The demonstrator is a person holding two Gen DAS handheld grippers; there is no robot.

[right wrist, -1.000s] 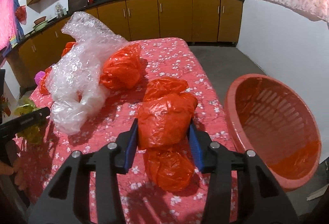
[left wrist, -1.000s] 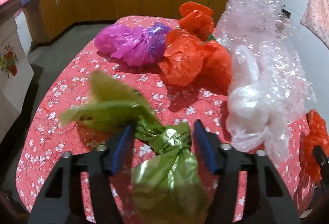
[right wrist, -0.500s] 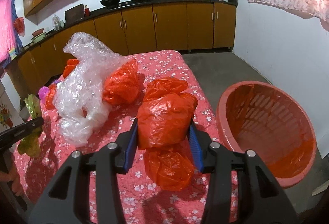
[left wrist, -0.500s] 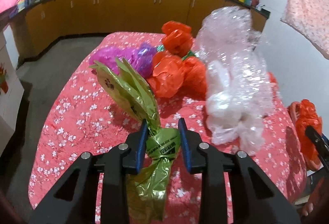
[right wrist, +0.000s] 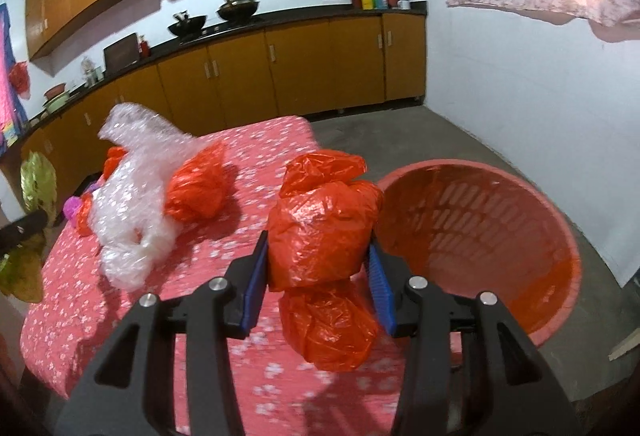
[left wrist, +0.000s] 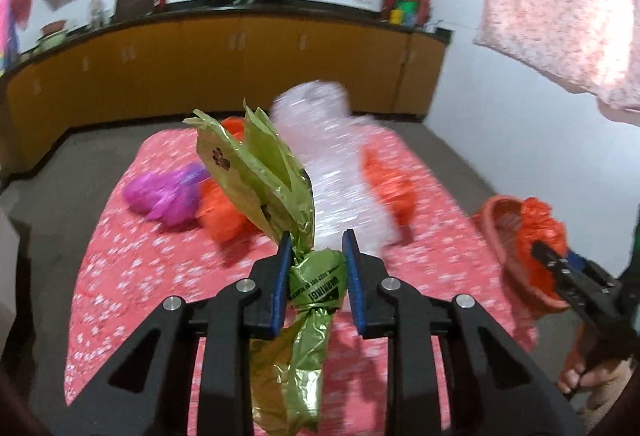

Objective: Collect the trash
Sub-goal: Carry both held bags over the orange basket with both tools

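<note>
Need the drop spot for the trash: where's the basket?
In the right wrist view the orange basket sits on the floor, right of the table, just beyond the held orange bag.

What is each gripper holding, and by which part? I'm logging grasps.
Left gripper, closing: green bag by its knotted neck. Right gripper: orange bag, gripped across its upper bulge.

- The table [right wrist: 168, 320] stands in front of the cabinet run [right wrist: 280, 72].
- The bubble wrap [right wrist: 136, 204] lies on the table, left of a tied bag [right wrist: 196, 188] that touches it.
- The basket [right wrist: 520, 212] stands on the floor, just beside the table's right edge.
- The right gripper [right wrist: 318, 268] holds a bag [right wrist: 320, 232] above the table, left of the basket.
- The left gripper [left wrist: 316, 268] holds a knotted bag [left wrist: 316, 286] above the table's near end.
</note>
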